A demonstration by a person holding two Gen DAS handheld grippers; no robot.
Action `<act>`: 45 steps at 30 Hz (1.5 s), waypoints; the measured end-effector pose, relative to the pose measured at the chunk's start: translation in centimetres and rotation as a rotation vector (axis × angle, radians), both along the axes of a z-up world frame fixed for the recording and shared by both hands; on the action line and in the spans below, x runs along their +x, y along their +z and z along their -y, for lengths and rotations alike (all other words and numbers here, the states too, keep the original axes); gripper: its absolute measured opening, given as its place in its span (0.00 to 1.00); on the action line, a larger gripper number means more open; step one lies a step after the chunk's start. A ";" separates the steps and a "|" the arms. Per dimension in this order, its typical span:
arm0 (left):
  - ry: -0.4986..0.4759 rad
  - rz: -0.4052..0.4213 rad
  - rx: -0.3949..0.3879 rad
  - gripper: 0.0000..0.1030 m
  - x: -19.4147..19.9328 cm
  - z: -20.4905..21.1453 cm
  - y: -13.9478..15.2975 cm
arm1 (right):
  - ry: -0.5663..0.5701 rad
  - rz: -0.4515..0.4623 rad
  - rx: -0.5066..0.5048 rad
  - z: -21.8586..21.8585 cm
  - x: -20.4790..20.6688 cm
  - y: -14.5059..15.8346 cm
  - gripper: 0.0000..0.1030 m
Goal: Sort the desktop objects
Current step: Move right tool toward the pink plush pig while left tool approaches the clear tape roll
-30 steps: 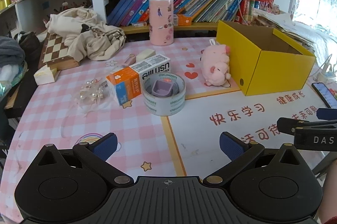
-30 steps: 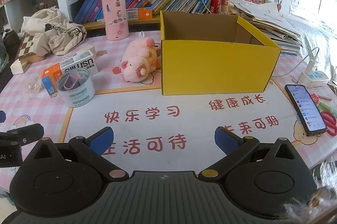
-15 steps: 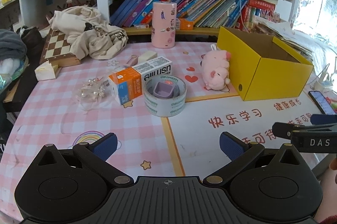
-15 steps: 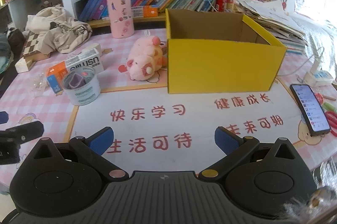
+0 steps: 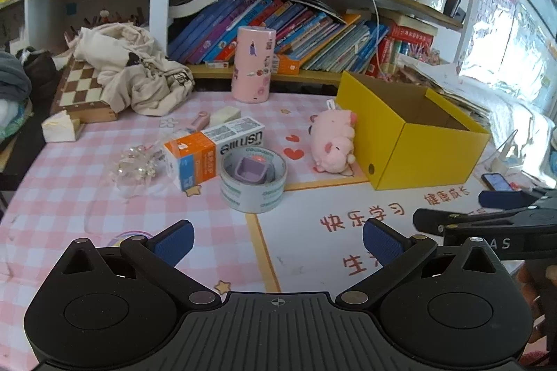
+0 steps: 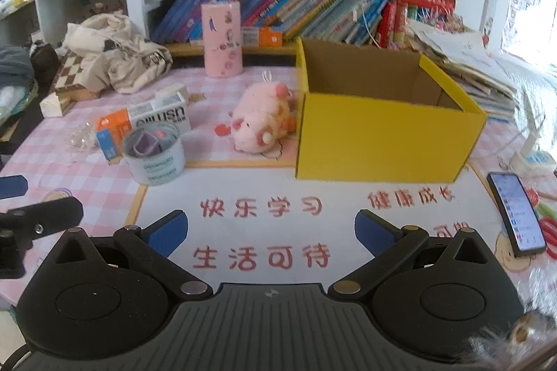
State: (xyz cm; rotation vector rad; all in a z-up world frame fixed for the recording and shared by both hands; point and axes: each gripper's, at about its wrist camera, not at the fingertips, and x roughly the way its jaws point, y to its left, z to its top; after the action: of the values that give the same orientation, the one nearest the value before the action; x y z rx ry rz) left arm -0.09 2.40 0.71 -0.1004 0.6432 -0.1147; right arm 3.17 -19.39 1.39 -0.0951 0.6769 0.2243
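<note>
An open yellow cardboard box [image 5: 414,141] [image 6: 383,134] stands on the desk at the right, empty as far as I see. A pink plush pig [image 5: 334,141] [image 6: 263,118] lies against its left side. A roll of clear tape [image 5: 254,183] [image 6: 155,158] holds a small purple cube. An orange and white carton [image 5: 212,149] [image 6: 146,122] lies behind it. A clear crinkled wrapper [image 5: 134,167] lies further left. My left gripper [image 5: 276,242] is open and empty near the front edge. My right gripper [image 6: 271,233] is open and empty over the white mat.
A pink cylinder [image 5: 253,68] stands at the back by the bookshelf [image 5: 313,33]. A chessboard [image 5: 81,89] with cloth [image 5: 132,71] on it lies back left. A phone [image 6: 517,212] lies at the right. A white block [image 5: 59,127] sits at the left.
Both grippers have risen and tilted up a little, so more of the shelves shows. Nothing on the desk has moved. Both stay open.
</note>
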 end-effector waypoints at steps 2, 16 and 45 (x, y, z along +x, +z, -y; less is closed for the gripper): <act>0.010 -0.003 0.009 1.00 0.0 0.0 0.1 | 0.022 0.001 -0.009 -0.4 0.1 0.0 1.00; 0.109 -0.059 -0.004 1.00 1.6 -1.4 -0.6 | 0.173 -0.005 0.018 -2.3 2.1 -0.4 0.98; 0.106 -0.116 0.032 0.99 8.6 -1.4 -3.4 | 0.150 -0.131 -0.019 -7.6 15.9 -2.9 0.79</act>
State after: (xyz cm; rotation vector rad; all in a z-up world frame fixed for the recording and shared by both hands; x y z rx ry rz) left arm 8.50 3.84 -2.70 -0.1107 0.7536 0.0033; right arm 19.08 -11.75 -1.52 -0.1512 0.8031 0.3709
